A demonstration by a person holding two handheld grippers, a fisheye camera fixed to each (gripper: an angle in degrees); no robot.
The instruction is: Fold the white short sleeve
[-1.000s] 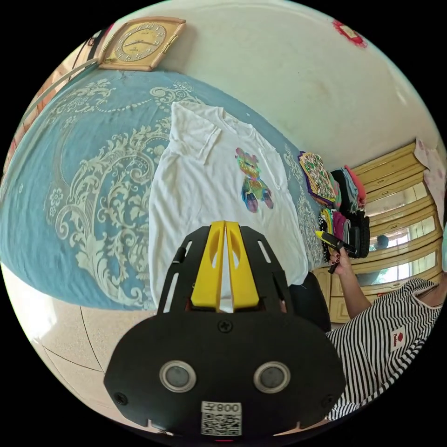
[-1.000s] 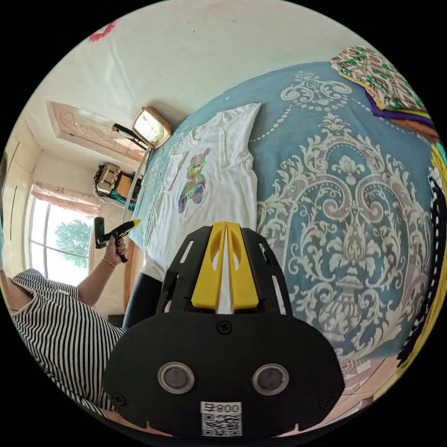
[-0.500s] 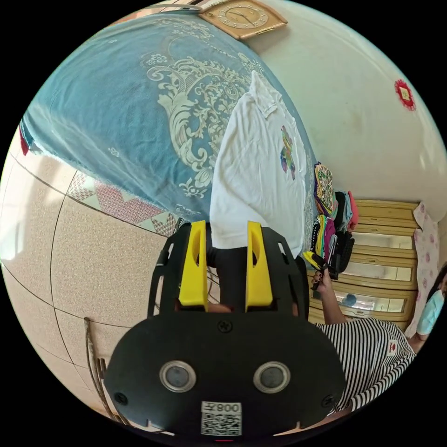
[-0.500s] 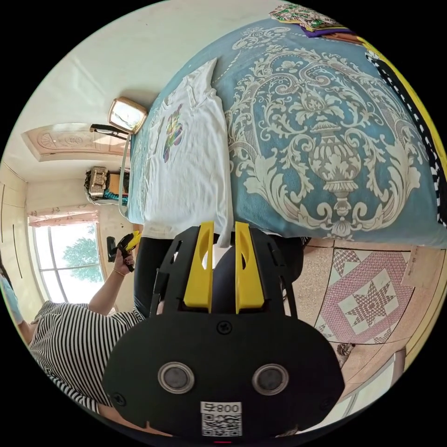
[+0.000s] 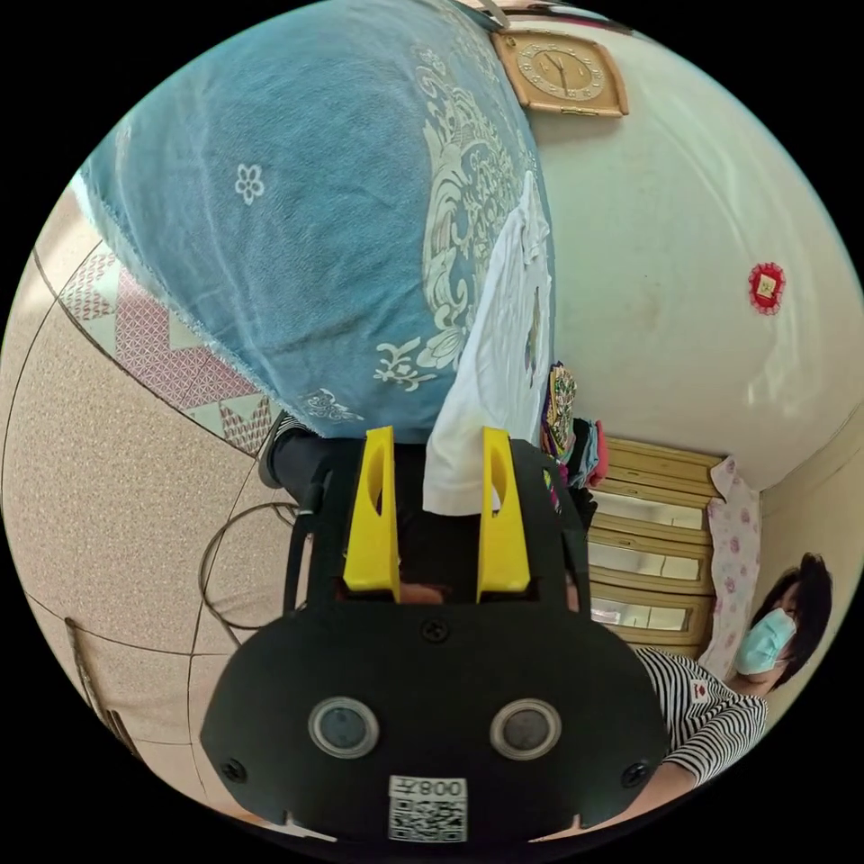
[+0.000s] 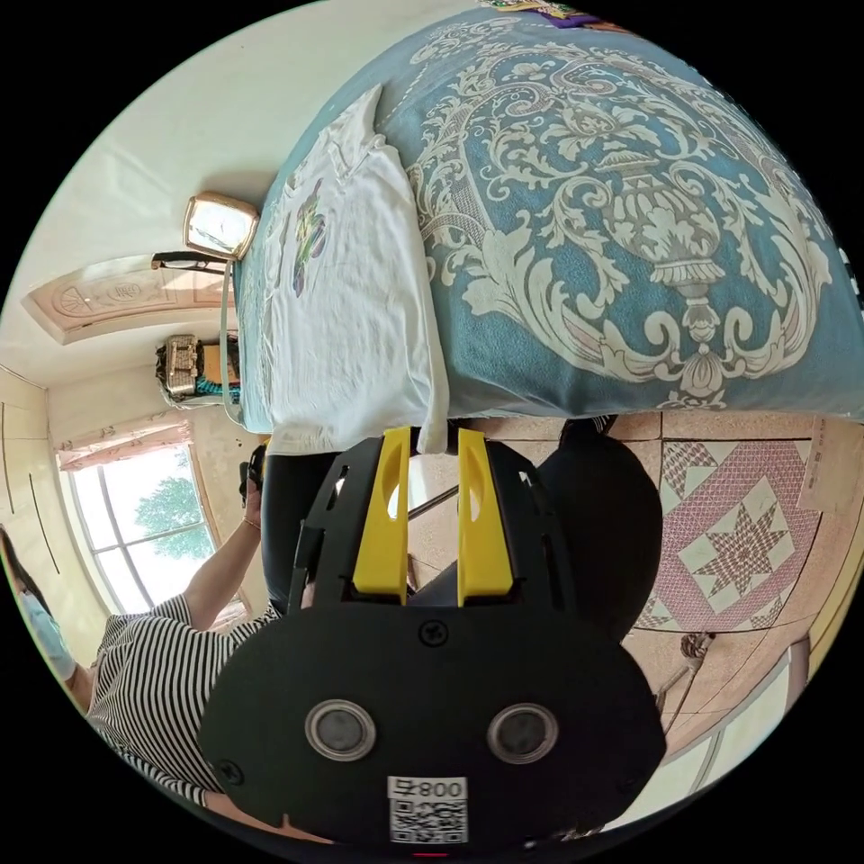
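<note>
The white short-sleeve shirt with a colourful bear print lies flat on the blue patterned bed cover, sleeves turned in. Its hem hangs a little over the bed's edge. In the left gripper view my left gripper is open, and the hem corner hangs loose between the yellow jaws without being pinched. In the right gripper view the shirt stretches away along the bed cover. My right gripper is open just below the other hem corner, which shows at the jaw tips.
A clock leans on the wall at the bed's far end. Stacked folded clothes sit beyond the shirt, with a wooden dresser behind. The person in a striped top stands at the bed's edge on tiled floor. A cable lies there.
Both grippers were shut on the shirt's hem a second ago. They have opened, let the hem go and dropped back below the bed's edge. The shirt stays flat.
</note>
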